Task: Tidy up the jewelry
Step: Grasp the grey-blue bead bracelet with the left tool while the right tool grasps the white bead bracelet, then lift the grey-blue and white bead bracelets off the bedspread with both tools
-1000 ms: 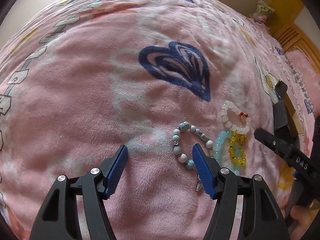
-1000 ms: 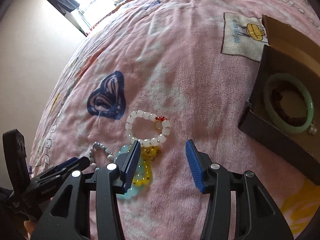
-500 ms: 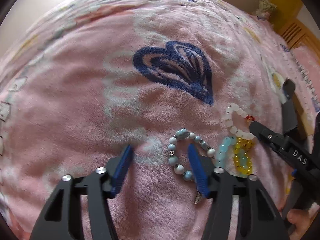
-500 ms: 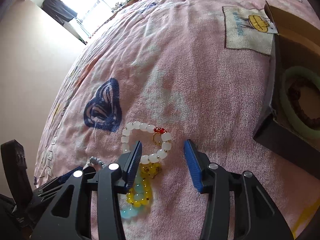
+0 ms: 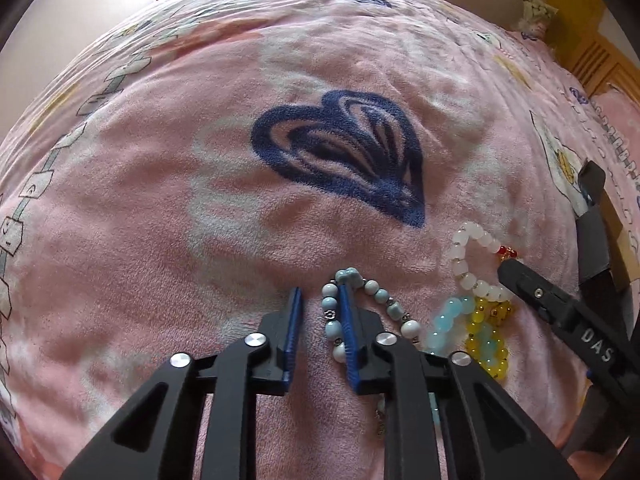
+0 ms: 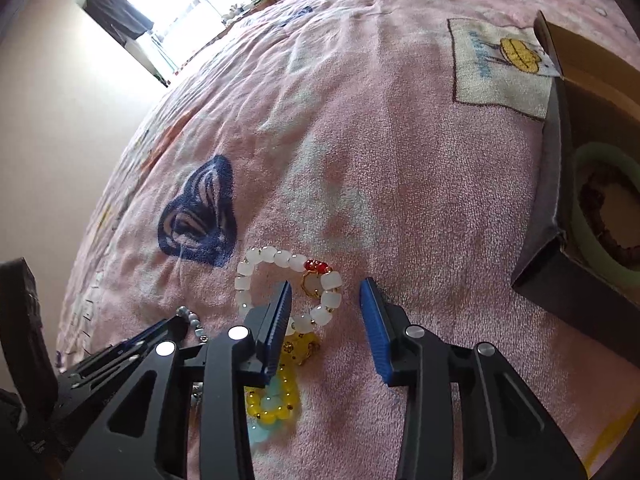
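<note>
My left gripper (image 5: 320,312) has its fingers narrowed but not clamped around one side of the blue bead bracelet (image 5: 362,312) low centre in the left view, and my right gripper (image 6: 326,308) is wide apart over the near side of the white bead bracelet (image 6: 290,290) at centre. I think either loop could snag the yellow bracelet (image 6: 276,400) touching it below, or slip off the pads. All this lies on a soft pink blanket (image 6: 380,140) on a bed, open cardboard box (image 6: 568,240) at right, window (image 6: 180,12) upper left.
</note>
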The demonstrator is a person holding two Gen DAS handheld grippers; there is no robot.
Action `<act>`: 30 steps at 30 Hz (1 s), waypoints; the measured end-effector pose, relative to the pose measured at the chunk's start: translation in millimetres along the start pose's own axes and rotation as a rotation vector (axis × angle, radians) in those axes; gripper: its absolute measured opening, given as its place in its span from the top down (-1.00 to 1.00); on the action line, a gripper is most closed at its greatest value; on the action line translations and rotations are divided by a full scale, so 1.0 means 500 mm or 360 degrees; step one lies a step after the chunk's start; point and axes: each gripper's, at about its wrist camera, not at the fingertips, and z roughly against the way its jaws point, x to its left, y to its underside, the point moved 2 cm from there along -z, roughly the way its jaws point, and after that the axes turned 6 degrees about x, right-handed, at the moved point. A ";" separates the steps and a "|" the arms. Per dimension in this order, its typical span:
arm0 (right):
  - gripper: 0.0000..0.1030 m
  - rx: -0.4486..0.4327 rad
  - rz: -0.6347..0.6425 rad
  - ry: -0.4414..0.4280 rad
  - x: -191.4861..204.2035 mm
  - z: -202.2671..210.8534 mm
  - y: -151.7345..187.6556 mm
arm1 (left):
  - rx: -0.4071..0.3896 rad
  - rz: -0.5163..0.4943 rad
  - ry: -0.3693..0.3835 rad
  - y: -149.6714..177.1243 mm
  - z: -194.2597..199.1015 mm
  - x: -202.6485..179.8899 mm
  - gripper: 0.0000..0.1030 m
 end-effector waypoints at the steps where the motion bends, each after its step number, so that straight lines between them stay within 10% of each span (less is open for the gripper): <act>1: 0.34 0.0000 0.0014 0.0009 0.004 -0.001 0.000 | 0.0002 -0.0028 -0.0003 -0.001 0.002 -0.006 0.73; 12: 0.73 -0.0007 0.0017 0.0016 0.003 0.003 0.000 | -0.0005 -0.0158 0.0067 0.004 0.013 -0.072 0.82; 30: 0.79 -0.0215 0.0062 -0.0129 0.044 0.140 -0.015 | -0.0219 -0.0140 0.0133 0.008 0.135 -0.063 0.82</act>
